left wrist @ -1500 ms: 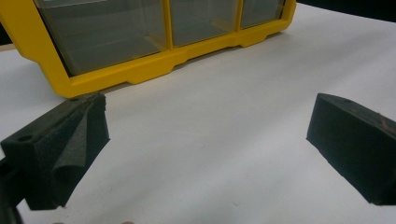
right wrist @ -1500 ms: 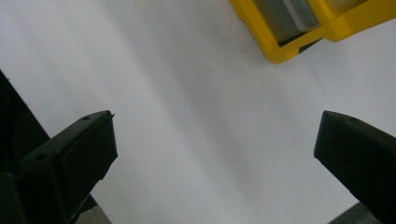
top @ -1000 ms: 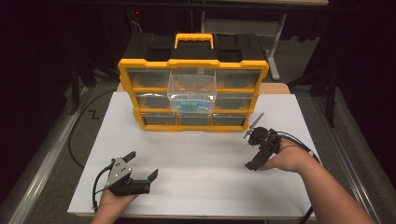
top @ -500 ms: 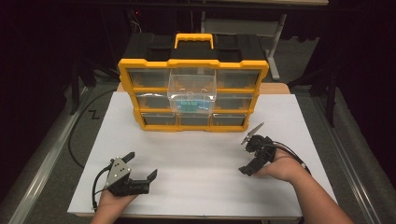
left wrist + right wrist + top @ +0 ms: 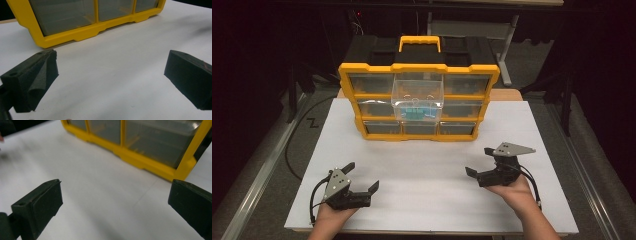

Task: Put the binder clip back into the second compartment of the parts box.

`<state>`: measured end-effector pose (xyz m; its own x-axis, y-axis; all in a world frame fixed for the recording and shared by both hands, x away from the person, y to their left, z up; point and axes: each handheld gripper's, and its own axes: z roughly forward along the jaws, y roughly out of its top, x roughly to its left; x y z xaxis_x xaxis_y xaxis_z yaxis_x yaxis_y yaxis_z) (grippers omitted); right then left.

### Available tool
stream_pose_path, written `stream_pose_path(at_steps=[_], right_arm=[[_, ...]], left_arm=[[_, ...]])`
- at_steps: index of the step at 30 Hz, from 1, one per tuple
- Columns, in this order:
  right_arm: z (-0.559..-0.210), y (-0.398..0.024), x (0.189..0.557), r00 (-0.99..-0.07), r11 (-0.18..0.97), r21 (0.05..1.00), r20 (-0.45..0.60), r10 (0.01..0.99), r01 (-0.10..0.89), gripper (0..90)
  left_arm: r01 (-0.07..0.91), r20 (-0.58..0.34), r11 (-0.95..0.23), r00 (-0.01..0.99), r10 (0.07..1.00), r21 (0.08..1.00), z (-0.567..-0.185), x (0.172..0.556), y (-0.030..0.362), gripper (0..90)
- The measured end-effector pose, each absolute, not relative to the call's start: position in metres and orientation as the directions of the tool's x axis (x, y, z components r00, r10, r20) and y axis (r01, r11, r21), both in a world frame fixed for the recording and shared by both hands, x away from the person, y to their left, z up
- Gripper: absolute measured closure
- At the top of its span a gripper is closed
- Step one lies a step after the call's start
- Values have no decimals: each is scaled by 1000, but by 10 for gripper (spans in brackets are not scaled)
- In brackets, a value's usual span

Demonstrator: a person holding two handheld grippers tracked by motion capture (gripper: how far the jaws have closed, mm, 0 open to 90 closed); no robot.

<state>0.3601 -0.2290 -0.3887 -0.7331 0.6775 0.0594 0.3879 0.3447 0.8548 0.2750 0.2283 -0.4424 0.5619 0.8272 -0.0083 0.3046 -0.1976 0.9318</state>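
Bare white table point(image 5: 427, 165) between gaping left hand-held gripper point(image 5: 361, 177) and right hand-held gripper point(image 5: 480, 161)

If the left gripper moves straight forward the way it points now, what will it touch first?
Probably the yellow organizer: the open left gripper faces its bottom drawer row across bare white table, with nothing between. Depth is uncertain.
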Motion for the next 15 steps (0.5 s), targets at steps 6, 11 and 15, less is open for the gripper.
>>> stream_pose_path(at_steps=[6,11,15], right_arm=[[-399,-244,344,-666,90,944,154,730,317,1],[-419,-262,319,-615,72,962,110,781,265,1],[-425,-272,314,-626,139,952,65,777,272,1]], left_arm=[[302,-19,-180,554,832,936,-442,275,230,2],[305,-14,-181,543,840,935,-441,275,234,2],[314,-19,-176,531,847,933,-442,276,234,2]])
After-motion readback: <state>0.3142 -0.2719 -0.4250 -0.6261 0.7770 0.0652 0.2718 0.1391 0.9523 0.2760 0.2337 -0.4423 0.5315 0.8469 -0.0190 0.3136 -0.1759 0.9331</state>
